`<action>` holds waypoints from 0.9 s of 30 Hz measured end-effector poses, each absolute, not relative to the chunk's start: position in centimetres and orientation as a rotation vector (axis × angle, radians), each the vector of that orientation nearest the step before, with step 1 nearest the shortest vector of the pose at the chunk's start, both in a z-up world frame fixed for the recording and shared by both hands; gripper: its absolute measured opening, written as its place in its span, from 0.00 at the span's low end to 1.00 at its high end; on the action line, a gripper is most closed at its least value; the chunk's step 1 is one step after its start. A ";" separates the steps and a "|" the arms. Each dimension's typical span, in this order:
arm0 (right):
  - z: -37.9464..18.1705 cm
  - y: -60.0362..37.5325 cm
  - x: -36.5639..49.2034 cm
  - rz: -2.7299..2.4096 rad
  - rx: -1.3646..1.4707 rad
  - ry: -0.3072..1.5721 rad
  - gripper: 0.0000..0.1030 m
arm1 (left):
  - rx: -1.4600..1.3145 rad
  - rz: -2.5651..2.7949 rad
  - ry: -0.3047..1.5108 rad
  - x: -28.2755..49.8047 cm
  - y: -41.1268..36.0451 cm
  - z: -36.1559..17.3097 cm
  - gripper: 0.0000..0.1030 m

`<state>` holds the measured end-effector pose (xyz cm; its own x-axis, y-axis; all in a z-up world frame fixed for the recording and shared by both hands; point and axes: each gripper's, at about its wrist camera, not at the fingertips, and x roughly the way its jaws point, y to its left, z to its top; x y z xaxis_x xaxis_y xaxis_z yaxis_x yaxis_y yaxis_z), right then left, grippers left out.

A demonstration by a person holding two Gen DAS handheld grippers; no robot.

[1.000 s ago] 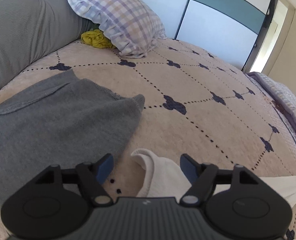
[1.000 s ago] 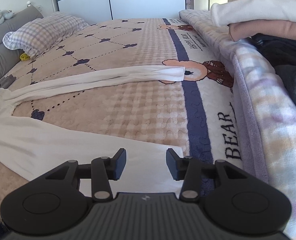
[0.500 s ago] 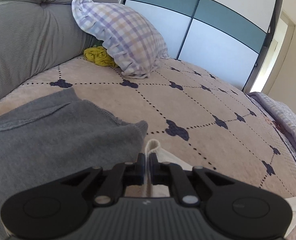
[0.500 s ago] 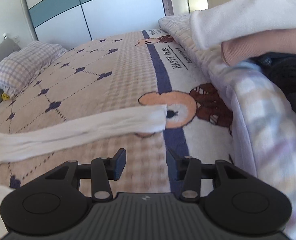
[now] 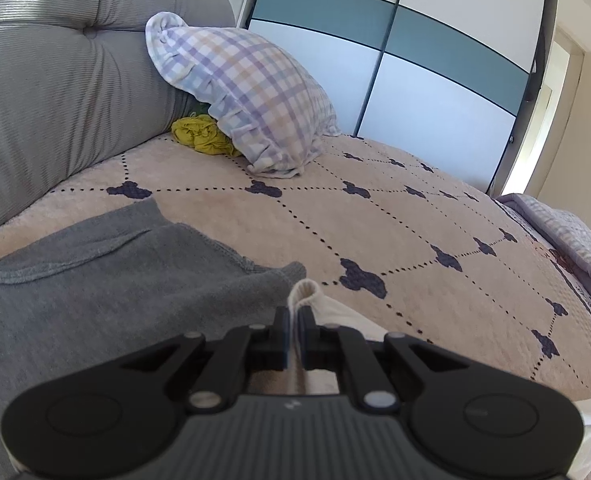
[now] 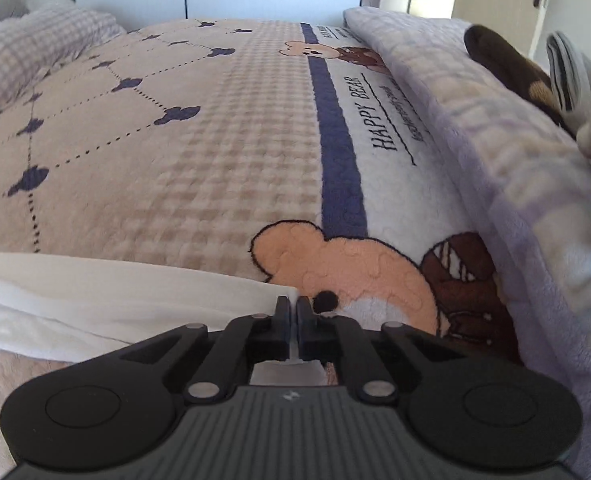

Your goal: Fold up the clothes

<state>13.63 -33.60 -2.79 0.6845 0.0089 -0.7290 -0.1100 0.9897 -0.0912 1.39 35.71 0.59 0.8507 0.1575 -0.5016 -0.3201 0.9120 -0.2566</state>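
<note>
Because a fold needs two anchored ends, the white garment (image 6: pixel 95 304), soft thin knit stretched along the plush bedspread (image 6: pixel 215 160), is pinched at its rolled hem by the left tongs (image 5: pixel 294 330) and at its flat far tip by the right tongs (image 6: pixel 292 328).

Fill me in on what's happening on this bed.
A person is folding clothes on the bed with a hand-held gripper in each hand. The left hand-held gripper is shut on one end of a white garment, next to a grey garment. The right hand-held gripper is shut on the white garment's other end, which lies stretched across the bear-print blanket. No fold has been made yet.
</note>
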 end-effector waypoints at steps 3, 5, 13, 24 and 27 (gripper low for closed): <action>-1.2 -33.1 13.6 0.012 -0.248 0.709 0.04 | -0.371 0.260 0.453 1.2 35.9 1.0 0.05; 0.3 -33.3 13.6 -0.003 -0.231 0.652 0.03 | -0.365 0.268 0.439 1.4 35.7 1.1 0.05; -1.0 -33.8 19.0 -0.041 -0.102 0.760 0.04 | -0.286 0.318 0.517 4.0 34.5 -0.5 0.05; -0.4 -35.8 15.0 -0.072 -0.031 0.771 0.47 | -0.285 0.367 0.527 2.7 34.8 0.5 0.58; -0.2 -37.3 13.5 -0.042 0.080 0.811 0.47 | -0.286 0.363 0.505 0.0 34.5 2.0 0.58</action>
<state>13.52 -37.33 -0.24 0.6881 -0.0069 -0.7256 0.0685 0.9961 0.0555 -0.03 34.47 2.01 0.8140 0.2662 -0.5162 -0.4051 0.8971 -0.1763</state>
